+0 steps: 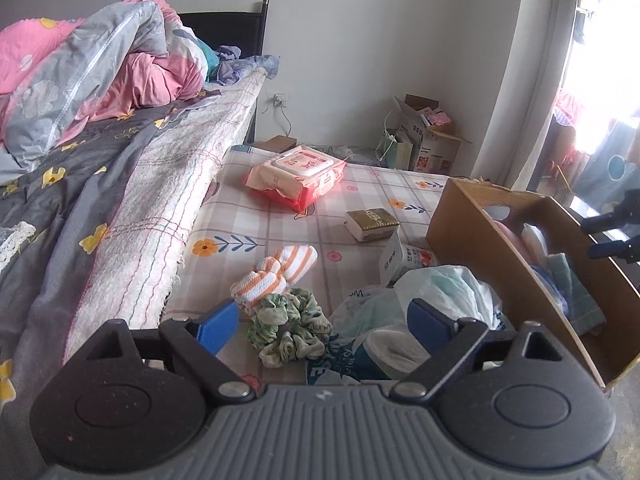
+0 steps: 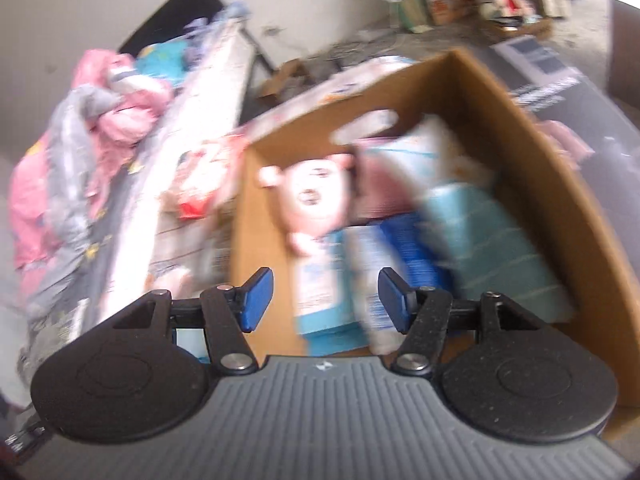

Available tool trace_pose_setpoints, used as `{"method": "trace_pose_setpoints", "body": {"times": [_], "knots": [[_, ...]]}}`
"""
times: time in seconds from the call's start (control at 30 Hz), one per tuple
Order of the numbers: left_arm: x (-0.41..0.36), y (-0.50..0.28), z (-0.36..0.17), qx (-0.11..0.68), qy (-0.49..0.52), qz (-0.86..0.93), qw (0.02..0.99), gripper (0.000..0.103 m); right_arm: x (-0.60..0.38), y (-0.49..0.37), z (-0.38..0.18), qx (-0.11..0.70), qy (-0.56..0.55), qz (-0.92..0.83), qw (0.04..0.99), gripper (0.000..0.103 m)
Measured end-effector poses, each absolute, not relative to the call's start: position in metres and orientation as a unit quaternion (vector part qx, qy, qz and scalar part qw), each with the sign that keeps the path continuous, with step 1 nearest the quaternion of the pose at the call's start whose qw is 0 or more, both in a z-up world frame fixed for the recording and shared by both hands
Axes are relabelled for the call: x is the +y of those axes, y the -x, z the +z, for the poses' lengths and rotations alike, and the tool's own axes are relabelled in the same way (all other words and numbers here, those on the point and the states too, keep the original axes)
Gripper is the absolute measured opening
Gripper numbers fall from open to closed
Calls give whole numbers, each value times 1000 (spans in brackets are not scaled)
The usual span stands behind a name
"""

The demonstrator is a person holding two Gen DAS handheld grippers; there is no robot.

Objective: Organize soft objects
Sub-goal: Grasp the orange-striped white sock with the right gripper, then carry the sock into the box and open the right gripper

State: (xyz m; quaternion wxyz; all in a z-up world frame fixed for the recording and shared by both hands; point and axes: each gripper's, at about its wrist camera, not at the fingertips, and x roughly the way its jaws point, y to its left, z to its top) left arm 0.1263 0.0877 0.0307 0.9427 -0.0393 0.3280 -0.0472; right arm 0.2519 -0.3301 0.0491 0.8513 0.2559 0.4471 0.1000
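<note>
— What are we seeing around the edges here?
— We are looking at a bed (image 1: pixel 120 168) with a pink and grey quilt (image 1: pixel 100 64) lying bunched against the dark headboard (image 1: pixel 232 28).
— And along the far wall?
— We are noticing an open carton (image 1: pixel 432 136) standing near the corner, with a pale green paper bag (image 1: pixel 394 150) leaning just beside it. A wall socket (image 1: pixel 280 100) is showing with a cable hanging from it.
— Anything to the right?
— We are catching a white curtain (image 1: pixel 516 80) hanging beside the bright window (image 1: pixel 600 60)

Left view faces the mat; right looks into the shared cardboard box (image 1: pixel 500 248).
</note>
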Motion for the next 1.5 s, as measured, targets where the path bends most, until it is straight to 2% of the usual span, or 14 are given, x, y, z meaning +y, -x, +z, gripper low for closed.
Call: {"method": "trace_pose_setpoints", "body": {"times": [0.2, 0.37, 0.53, 0.7, 0.9, 1.0, 1.07, 1.17, 1.33, 1.5], "knots": [[91, -161, 28, 323, -5, -41, 946, 91, -233, -301, 58, 480, -274, 222, 803, 60], [93, -208, 13, 351, -27, -47, 935, 88, -141, -362, 33, 550, -286, 245, 746, 64], [99, -258, -18, 410, -35, -55, 910, 73, -79, -415, -26, 620, -276, 198, 708, 64], [104, -290, -43, 448, -29, -57, 892, 65, -57, -441, -74, 648, -293, 166, 683, 64], [114, -310, -59, 478, 6, -45, 877, 53, -41, -457, -98, 653, -313, 161, 671, 61], [121, -315, -62, 482, 34, -44, 875, 50, -38, -460, -102, 641, -328, 165, 674, 55], [122, -316, -61, 480, 43, -41, 875, 48, -38, -457, -105, 633, -340, 162, 676, 41], [125, -314, -59, 474, 57, -39, 878, 47, -37, -451, -107, 619, -358, 159, 681, 36], [123, -293, -29, 440, 51, -35, 896, 46, -41, -440, -89, 594, -378, 182, 686, 34], [107, -264, 21, 387, 41, -38, 920, 46, -52, -422, -35, 546, -369, 232, 716, 34]]}}
